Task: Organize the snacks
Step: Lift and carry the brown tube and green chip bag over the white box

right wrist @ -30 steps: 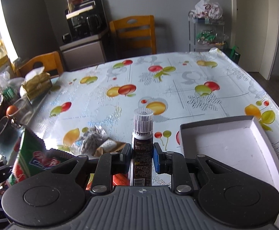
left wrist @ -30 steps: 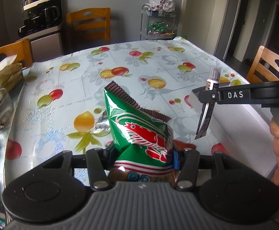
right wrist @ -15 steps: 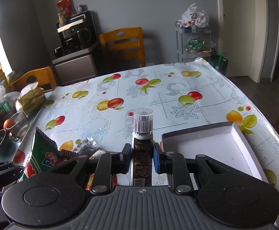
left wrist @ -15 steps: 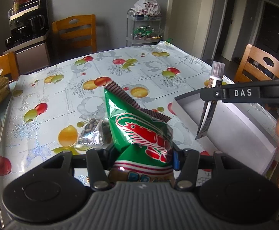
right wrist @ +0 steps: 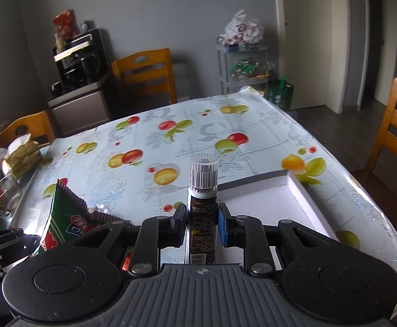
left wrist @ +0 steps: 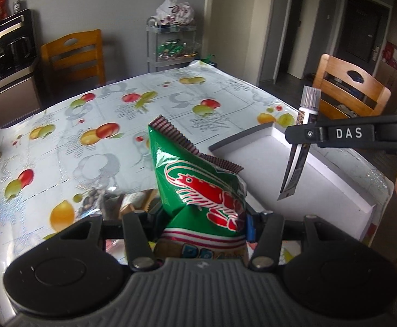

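**Both snacks carried toward the tray**

Right wrist view: the tube [right wrist: 202, 207] is clamped upright in the right fingers [right wrist: 202, 224], the tray [right wrist: 293, 188] lying just ahead and rightward. The bag [left wrist: 198, 188] is pinched by the left fingers [left wrist: 202, 224], farther from it.

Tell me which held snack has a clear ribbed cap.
The dark tube in the right gripper; the left gripper holds a green shrimp-print bag with crimped edge, no cap.
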Demonstrator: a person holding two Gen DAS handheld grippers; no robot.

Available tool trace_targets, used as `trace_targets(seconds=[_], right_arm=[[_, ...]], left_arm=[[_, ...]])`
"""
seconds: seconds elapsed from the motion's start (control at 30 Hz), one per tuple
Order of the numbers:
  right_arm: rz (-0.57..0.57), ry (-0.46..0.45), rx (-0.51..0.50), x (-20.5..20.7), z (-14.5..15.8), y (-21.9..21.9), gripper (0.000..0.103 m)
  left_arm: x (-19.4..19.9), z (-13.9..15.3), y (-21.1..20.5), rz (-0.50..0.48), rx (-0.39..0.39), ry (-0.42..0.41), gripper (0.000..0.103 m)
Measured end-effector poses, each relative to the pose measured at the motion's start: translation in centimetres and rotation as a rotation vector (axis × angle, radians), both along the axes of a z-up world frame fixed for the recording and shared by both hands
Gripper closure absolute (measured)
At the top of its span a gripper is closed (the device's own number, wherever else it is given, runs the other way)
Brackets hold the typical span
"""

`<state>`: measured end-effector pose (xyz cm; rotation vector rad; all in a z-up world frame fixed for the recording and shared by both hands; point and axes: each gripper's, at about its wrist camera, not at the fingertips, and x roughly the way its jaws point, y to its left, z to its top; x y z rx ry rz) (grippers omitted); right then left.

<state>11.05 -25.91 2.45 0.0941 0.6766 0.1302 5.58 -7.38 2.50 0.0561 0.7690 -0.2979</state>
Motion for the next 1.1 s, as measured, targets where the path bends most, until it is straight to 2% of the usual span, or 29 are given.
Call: trace_targets(seconds=[0.7, 1.1], right_arm=[[-0.169, 0.024, -0.017, -2.5, -0.8, -6.3, 0.078], [-0.188, 0.066, -0.03, -2.7, -1.8, -7.9, 0.078]], left_arm=[[1.4, -0.5, -6.9, -0.186, 0.002, 0.01, 0.051], [1.5, -1.9, -9.9, -0.251, 0.002, 0.054, 0.051]])
